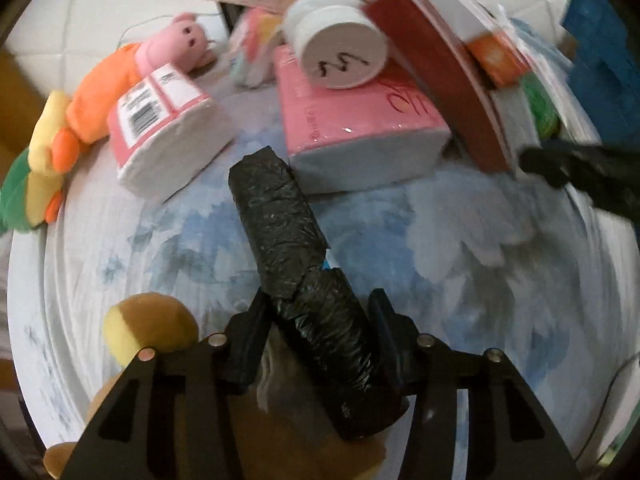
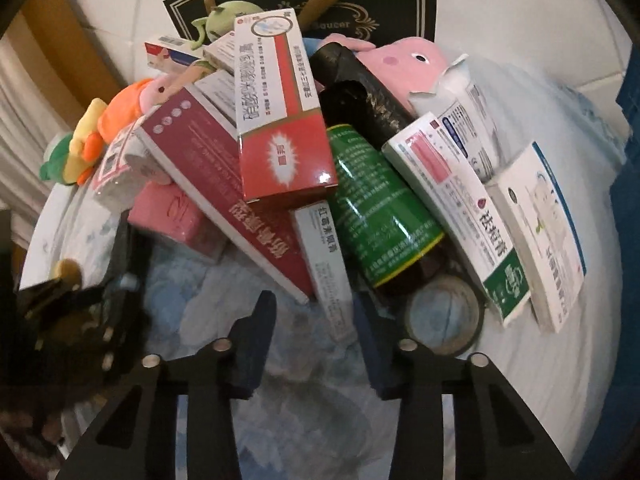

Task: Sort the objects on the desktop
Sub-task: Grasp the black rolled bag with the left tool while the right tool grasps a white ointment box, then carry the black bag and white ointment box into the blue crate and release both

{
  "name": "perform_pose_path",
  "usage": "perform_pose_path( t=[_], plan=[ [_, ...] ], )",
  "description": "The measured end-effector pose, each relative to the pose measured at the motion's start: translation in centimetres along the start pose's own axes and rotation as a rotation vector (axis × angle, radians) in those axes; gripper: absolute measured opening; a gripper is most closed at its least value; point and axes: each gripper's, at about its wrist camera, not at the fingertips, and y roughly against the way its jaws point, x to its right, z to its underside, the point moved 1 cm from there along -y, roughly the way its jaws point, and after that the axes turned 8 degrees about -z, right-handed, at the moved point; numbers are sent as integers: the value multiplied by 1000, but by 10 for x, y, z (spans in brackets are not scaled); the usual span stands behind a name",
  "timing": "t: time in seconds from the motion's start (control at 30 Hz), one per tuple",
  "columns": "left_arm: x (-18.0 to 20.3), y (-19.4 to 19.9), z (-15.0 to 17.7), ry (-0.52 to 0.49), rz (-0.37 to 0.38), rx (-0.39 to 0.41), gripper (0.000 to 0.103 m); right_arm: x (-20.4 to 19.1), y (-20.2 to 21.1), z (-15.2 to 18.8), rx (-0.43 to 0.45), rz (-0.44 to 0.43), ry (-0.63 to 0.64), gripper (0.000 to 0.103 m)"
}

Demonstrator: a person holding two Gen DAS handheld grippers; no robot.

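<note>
In the left wrist view my left gripper is shut on a black roll of bin bags, which sticks out forward over the blue-patterned tabletop. Ahead lie a pink tissue pack, a smaller pink tissue pack, a white jar with a marked lid and a maroon box. In the right wrist view my right gripper is open and empty, its fingers either side of the near end of a slim white box. Behind it a heap holds a green bottle, a red-and-white box and a maroon box.
Plush toys lie at the left: an orange and yellow one, a pink pig and a brown one under my left gripper. A tape roll, white medicine boxes and another black roll sit in the heap. A blue crate stands at the right.
</note>
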Motion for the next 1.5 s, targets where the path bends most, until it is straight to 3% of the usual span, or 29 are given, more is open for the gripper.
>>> perform_pose_path(
  t=[0.23, 0.47, 0.57, 0.63, 0.87, 0.9, 0.93, 1.0, 1.13, 1.33, 1.5],
  plan=[
    [-10, -14, -17, 167, 23, -45, 49, -3, -10, 2, -46, -21, -11, 18],
    [13, 23, 18, 66, 23, -28, 46, -12, 14, 31, -102, -29, 4, 17],
    [24, 32, 28, 27, 36, -21, 46, -9, 14, 41, -124, -32, -18, 24],
    [26, 27, 26, 31, 18, -37, 46, -5, 11, 42, -131, -34, -34, 39],
    [17, 3, 5, 153, 34, -71, 47, -14, 0, 30, -124, -29, -38, 41],
    [19, 5, 5, 145, 29, -71, 43, -15, -3, 29, -129, -31, -31, 38],
    [21, 9, 8, 141, 34, -66, 35, -17, -6, 29, -139, -34, -23, 27],
    [27, 20, 19, 128, 59, -68, 34, -24, -12, 33, -164, -28, -5, 18],
    [41, 46, 49, 95, 86, -58, 33, -32, 0, 46, -173, -48, 2, 17],
    [38, 110, 75, 61, 99, 62, 33, -45, 56, 77, -121, -47, 24, 17],
    [43, 163, 31, 45, 87, 203, 33, -52, 120, 94, -14, -26, 43, 17]
  ],
)
